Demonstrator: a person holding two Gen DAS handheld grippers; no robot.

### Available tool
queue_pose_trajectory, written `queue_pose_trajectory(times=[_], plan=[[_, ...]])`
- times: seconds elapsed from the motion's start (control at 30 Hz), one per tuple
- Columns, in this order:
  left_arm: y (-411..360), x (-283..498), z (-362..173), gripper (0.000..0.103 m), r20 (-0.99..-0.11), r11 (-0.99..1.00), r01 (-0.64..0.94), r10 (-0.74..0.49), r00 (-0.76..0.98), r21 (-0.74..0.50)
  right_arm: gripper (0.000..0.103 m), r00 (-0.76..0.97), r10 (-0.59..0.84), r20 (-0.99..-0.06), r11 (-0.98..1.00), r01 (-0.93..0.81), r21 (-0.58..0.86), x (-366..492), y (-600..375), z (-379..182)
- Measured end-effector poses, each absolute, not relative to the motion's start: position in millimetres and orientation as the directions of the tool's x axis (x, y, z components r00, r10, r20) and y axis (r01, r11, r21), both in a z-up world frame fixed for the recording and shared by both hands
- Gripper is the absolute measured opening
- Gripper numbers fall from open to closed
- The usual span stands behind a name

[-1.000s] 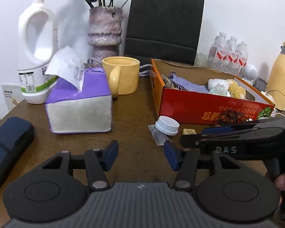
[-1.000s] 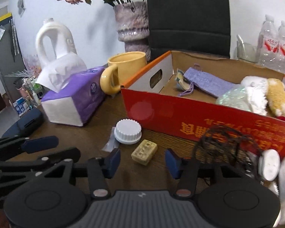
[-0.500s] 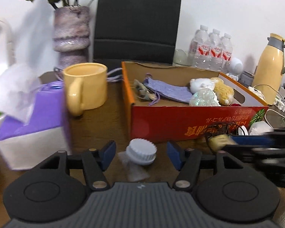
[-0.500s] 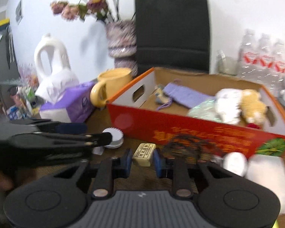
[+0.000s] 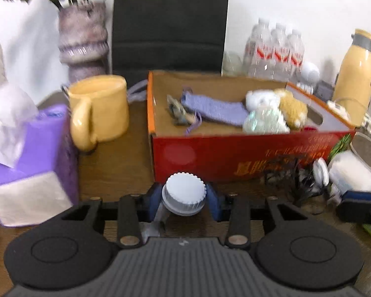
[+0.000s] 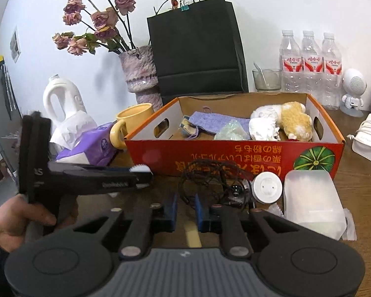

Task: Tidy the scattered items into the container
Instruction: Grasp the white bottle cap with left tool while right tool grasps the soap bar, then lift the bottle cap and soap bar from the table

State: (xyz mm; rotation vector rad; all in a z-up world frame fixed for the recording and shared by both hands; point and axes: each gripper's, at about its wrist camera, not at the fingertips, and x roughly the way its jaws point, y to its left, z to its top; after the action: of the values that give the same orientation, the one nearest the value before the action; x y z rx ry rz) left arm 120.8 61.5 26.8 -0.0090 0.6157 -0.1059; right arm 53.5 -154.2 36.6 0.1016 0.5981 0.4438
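Note:
The red cardboard box (image 5: 235,158) (image 6: 210,153) stands on the brown table and holds a purple pouch, plush toys and a clear bag. My left gripper (image 5: 184,199) is shut on a white ridged cap (image 5: 184,194), just in front of the box's left corner; it also shows in the right wrist view (image 6: 138,173). My right gripper (image 6: 186,209) is nearly closed, with a yellowish block (image 6: 193,235) showing low between and behind its fingers. A tangled black cord (image 6: 210,178), a white round disc (image 6: 267,188) and a translucent plastic box (image 6: 311,198) lie before the red box.
A yellow mug (image 5: 99,109), a purple tissue pack (image 5: 29,163), a vase (image 6: 141,74), a black paper bag (image 6: 197,47), a white jug (image 6: 59,99), water bottles (image 6: 309,66), a yellow thermos (image 5: 356,79) and a white charger (image 6: 368,136) surround the box.
My left gripper swung right and closed on the white cap. My right gripper closed around the yellowish block and rose with it, away from the box front.

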Motion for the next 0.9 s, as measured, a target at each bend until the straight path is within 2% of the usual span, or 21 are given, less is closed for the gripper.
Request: queue_pose_trajectory(times=[0.13, 0.23, 0.3, 0.37, 0.47, 0.57, 0.63, 0.67, 0.7, 0.8, 0.9], plan=[[60.3, 84.2, 53.7, 0.04, -0.511, 0.996, 0.07, -0.089, 0.855, -0.056, 0.015, 0.741, 0.43, -0.515, 0.902, -0.378, 0.208, 45.2, -158.7, 38.8], [57.7, 41.6, 67.1, 0.04, -0.463, 0.995, 0.069, -0.093, 0.881, -0.069, 0.019, 0.749, 0.416, -0.516, 0.908, -0.379, 0.181, 34.4, -164.1, 37.9], [55.7, 16.3, 70.4, 0.04, -0.446, 0.995, 0.061, -0.087, 0.891, -0.074, 0.031, 0.743, 0.383, -0.55, 0.92, -0.364, 0.148, 31.7, -164.8, 30.7], [54.5, 0.5, 70.7, 0.04, -0.447, 0.995, 0.05, -0.084, 0.89, -0.086, 0.036, 0.722, 0.376, -0.581, 0.923, -0.347, 0.166, 32.3, -163.9, 22.2], [53.1, -16.5, 65.2, 0.04, -0.471, 0.992, 0.048, -0.099, 0.877, -0.119, 0.037, 0.703, 0.372, -0.606, 0.921, -0.361, 0.146, 31.4, -150.1, 9.8], [48.7, -26.4, 58.1, 0.04, -0.486, 0.996, 0.047, -0.078, 0.87, -0.075, 0.038, 0.699, 0.357, -0.619, 0.927, -0.347, 0.143, 32.6, -140.4, 0.7], [47.8, -28.9, 55.5, 0.04, -0.487, 0.997, 0.046, -0.068, 0.871, -0.056, 0.037, 0.711, 0.349, -0.611, 0.93, -0.345, 0.13, 31.3, -135.0, -0.4], [48.9, -28.7, 55.1, 0.04, -0.489, 0.997, 0.046, -0.07, 0.87, -0.061, 0.031, 0.718, 0.331, -0.613, 0.934, -0.34, 0.107, 30.5, -131.4, -0.6], [50.5, -29.0, 55.0, 0.04, -0.491, 0.996, 0.044, -0.073, 0.868, -0.072, 0.02, 0.727, 0.309, -0.613, 0.939, -0.337, 0.074, 29.0, -127.3, -0.9], [50.0, -35.1, 57.3, 0.04, -0.472, 0.996, 0.042, -0.072, 0.879, -0.075, 0.019, 0.737, 0.287, -0.611, 0.939, -0.342, 0.029, 22.0, -123.4, -0.9], [47.4, -40.1, 60.6, 0.04, -0.449, 0.998, 0.033, -0.057, 0.892, -0.061, 0.019, 0.706, 0.356, -0.612, 0.925, -0.361, 0.12, 16.5, -132.1, 4.3]])
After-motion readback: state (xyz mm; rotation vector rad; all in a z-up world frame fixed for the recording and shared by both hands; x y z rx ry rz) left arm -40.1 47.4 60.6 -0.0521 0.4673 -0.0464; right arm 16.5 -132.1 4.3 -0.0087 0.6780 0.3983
